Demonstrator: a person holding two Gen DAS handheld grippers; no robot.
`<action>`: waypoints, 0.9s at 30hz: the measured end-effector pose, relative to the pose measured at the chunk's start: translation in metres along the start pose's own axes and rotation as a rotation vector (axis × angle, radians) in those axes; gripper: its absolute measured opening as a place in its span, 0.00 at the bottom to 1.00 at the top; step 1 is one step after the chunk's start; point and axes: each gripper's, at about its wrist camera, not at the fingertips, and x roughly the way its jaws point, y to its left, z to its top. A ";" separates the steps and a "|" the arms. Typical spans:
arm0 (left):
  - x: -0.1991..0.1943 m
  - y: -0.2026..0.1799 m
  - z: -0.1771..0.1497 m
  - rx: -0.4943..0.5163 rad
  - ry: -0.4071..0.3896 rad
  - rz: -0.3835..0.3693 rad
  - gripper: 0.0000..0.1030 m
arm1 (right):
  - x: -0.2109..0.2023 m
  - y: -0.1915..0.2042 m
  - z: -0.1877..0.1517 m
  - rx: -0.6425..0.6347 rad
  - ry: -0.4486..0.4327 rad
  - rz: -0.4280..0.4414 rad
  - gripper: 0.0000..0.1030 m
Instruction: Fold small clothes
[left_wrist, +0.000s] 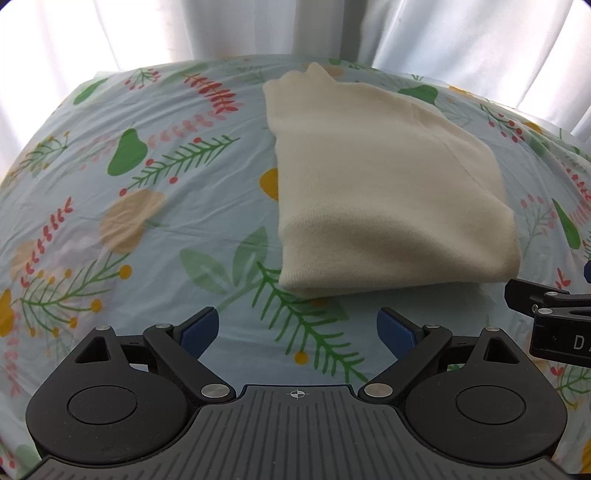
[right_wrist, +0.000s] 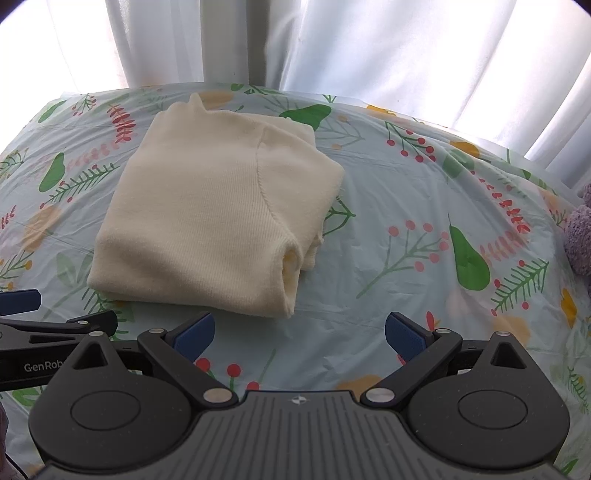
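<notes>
The cream knitted sweater (right_wrist: 210, 221) sits folded in a neat bundle on the table's pale blue leaf-and-pear print cloth (right_wrist: 406, 229), centre-left in the right wrist view. Left tool (left_wrist: 297, 330) and right tool (right_wrist: 299, 334) both gape wide, holding nothing, just short of its near edge.

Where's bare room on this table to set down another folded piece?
Left of the cream sweater, bare tablecloth runs to the edge. On its right, cloth lies bare up to the purple fuzzy thing. Crowded only near both grippers, along the sweater's front edge.

Bright backlight, fisheye-bent edges
</notes>
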 end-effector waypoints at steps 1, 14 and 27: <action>0.000 0.000 0.000 0.000 0.001 0.000 0.93 | 0.000 0.000 0.000 0.001 0.000 -0.001 0.96; 0.001 0.000 0.000 0.005 -0.003 0.000 0.93 | -0.001 0.001 0.002 -0.004 -0.001 -0.005 0.96; 0.001 0.001 0.001 0.000 -0.004 -0.005 0.93 | -0.001 0.001 0.003 -0.004 0.000 -0.009 0.96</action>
